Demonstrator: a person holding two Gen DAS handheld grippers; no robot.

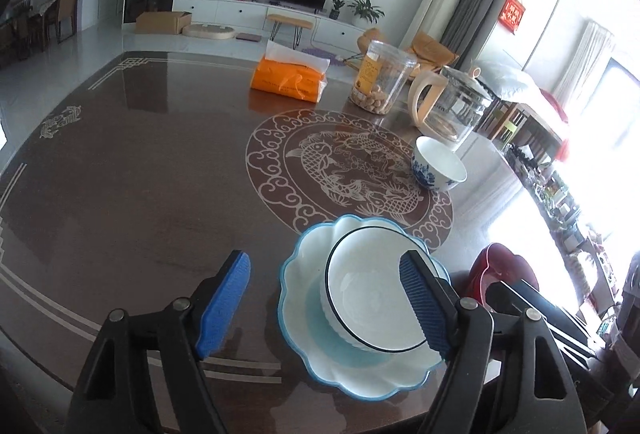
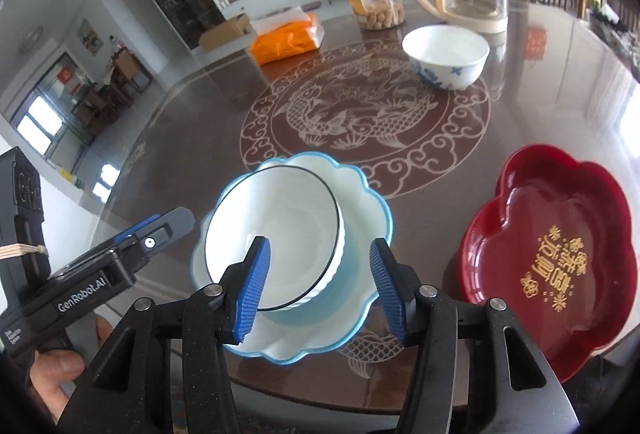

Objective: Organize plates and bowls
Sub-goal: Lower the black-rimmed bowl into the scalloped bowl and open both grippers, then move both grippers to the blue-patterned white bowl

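The red lacquer tray point(image 2: 560, 258), with its lobed shape, is the largest piece; it lies to the right of the fish medallion point(image 2: 360, 114) inlaid in the table point(image 2: 160, 162), and it looks light and stiff, probably plastic, so I judge the raised rim is the place to pinch it. Next is the blue-rimmed scalloped plate point(image 2: 360, 202) on the near edge of the medallion; it seems to be glazed ceramic, heavy, slippery and easy to chip, and its thin wavy lip gives the best hold. Inside it sits the white ribbed bowl point(image 2: 280, 218) with a black rim line, tilted to one side, so it may slide if the plate is lifted quickly. The small blue-and-white bowl point(image 2: 446, 54) stands alone on the far right side of the medallion, fragile also; its rim wall is where to take it. Both tongs are apart and hold nothing: the left gripper point(image 1: 324, 302) is beside the plate, and the right gripper point(image 2: 320, 286) hangs above the ribbed bowl, pads not pressing
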